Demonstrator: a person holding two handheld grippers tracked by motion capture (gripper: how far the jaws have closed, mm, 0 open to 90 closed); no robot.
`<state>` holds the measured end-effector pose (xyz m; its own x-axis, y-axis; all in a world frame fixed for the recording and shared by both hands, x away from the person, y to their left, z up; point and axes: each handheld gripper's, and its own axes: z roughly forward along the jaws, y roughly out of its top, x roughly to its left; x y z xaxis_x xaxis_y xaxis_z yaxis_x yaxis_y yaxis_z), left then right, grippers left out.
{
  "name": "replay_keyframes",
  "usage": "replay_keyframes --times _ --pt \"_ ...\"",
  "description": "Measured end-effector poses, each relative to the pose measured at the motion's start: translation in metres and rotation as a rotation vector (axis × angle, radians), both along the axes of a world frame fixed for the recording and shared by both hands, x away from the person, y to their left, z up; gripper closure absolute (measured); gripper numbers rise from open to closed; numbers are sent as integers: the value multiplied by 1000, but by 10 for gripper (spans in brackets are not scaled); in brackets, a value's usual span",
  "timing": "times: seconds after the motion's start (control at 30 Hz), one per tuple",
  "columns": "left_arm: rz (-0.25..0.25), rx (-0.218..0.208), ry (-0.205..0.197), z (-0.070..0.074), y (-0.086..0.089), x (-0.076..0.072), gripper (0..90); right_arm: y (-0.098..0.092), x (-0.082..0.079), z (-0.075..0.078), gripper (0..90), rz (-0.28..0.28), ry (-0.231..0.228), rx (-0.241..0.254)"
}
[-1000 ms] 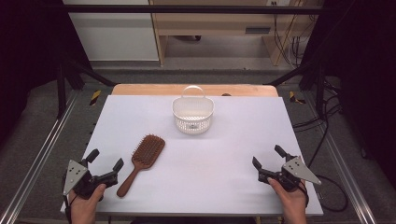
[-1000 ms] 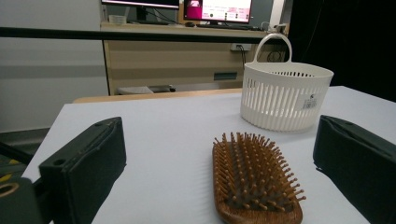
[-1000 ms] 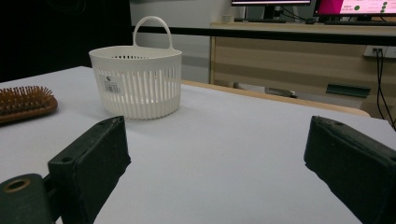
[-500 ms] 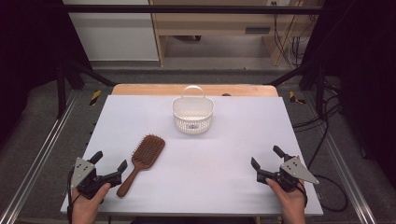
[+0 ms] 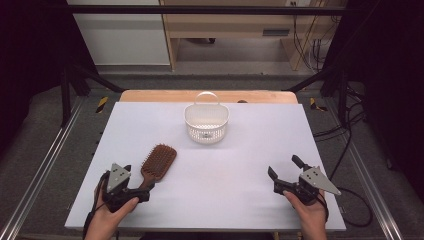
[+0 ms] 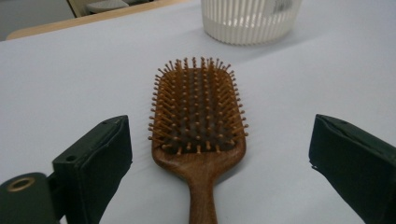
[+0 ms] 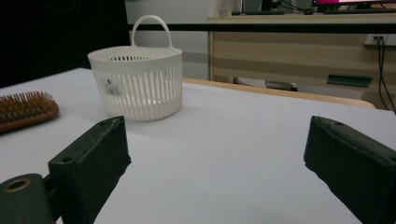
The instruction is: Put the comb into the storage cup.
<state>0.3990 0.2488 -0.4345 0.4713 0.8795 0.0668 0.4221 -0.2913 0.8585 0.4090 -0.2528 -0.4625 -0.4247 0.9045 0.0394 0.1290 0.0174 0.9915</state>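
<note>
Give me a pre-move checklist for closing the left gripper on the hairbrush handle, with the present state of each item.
1. Left gripper open: ok, jaws spread wide.
2. Handle lined up between the jaws: ok, the hairbrush handle runs down the middle of the left gripper view.
3. Jaws touching the handle: not ok, gaps remain on both sides.
4. Brush lying flat on the table, bristles up: ok.
5. Right gripper out of the way: ok, open, far across the table.
6. Basket apart from the brush: ok, standing upright beyond it; whether it is empty, cannot tell.
</note>
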Motion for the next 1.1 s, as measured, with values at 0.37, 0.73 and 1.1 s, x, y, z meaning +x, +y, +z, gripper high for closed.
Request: replay_keyframes --times 0.37,0.73,1.1 --pt "2 103 111 10 -11 8 55 0 -1 -1 62 18 4 10" --pt "-3 178 224 13 -14 19 64 -1 -1 -2 62 8 21 5" --pt "-6 205 321 10 -11 35 68 0 0 -3 62 13 32 -7"
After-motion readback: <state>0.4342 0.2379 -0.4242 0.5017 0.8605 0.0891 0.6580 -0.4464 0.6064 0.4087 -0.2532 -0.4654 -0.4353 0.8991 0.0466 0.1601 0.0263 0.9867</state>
